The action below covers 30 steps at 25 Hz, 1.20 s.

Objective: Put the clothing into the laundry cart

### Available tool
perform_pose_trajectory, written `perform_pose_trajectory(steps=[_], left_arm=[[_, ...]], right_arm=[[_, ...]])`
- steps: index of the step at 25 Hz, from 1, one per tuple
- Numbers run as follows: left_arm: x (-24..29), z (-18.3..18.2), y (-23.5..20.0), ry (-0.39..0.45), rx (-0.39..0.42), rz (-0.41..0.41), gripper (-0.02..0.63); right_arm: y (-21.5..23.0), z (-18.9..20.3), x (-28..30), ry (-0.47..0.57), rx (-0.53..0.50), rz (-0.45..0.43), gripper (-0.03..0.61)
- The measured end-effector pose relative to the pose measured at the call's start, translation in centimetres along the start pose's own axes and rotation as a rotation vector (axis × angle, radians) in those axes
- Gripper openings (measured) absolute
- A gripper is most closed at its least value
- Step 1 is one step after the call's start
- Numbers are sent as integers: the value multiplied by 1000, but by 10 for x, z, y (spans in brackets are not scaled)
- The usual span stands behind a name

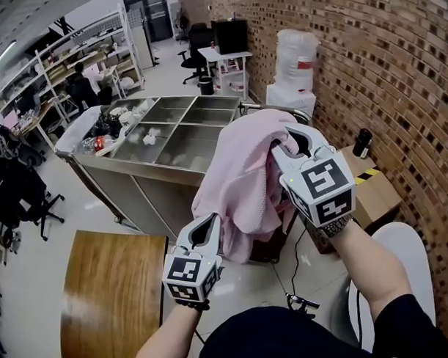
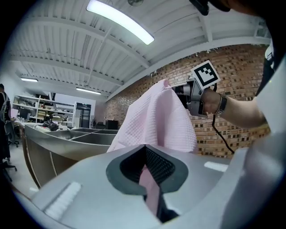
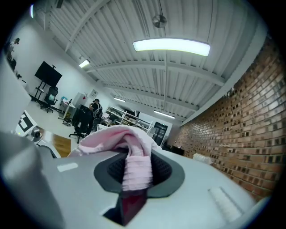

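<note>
The one steel laundry cart (image 1: pixel 129 166) stands far and left of centre with its divided top open. The single pink garment (image 1: pixel 242 175) hangs just short of the cart's near right corner, raised above rim level, I judge, so it can go over the edge and drop in. It hangs spread because two grippers share it. The right gripper (image 1: pixel 282 149), higher and farther, is clamped on a bunched fold at the top, and the left gripper (image 1: pixel 208 227), lower and nearer, is pinched closed on a thin edge, probably to gather the loose lower cloth.
</note>
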<state>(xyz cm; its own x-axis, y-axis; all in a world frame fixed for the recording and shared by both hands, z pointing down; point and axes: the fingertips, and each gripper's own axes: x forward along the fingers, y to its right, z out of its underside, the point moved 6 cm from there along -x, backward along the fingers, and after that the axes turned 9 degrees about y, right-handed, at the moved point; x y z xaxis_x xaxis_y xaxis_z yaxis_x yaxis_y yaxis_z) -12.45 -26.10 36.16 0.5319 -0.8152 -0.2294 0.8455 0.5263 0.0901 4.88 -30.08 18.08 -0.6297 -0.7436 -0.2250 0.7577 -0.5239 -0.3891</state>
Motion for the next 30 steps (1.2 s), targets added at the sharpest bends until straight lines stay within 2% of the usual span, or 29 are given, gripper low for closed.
perform_pose_trajectory(steps=[11, 17, 23, 30], left_arm=[[39, -3, 20, 30, 16, 20, 3], [48, -17, 29, 79, 38, 23, 3], [53, -23, 38, 100, 50, 19, 3], [59, -22, 45, 94, 63, 14, 3]], right_arm=[[61, -3, -7, 36, -3, 73, 72], [86, 8, -7, 23, 12, 111, 72], [103, 35, -3, -29, 37, 136, 72], [118, 85, 6, -138, 66, 141, 75]])
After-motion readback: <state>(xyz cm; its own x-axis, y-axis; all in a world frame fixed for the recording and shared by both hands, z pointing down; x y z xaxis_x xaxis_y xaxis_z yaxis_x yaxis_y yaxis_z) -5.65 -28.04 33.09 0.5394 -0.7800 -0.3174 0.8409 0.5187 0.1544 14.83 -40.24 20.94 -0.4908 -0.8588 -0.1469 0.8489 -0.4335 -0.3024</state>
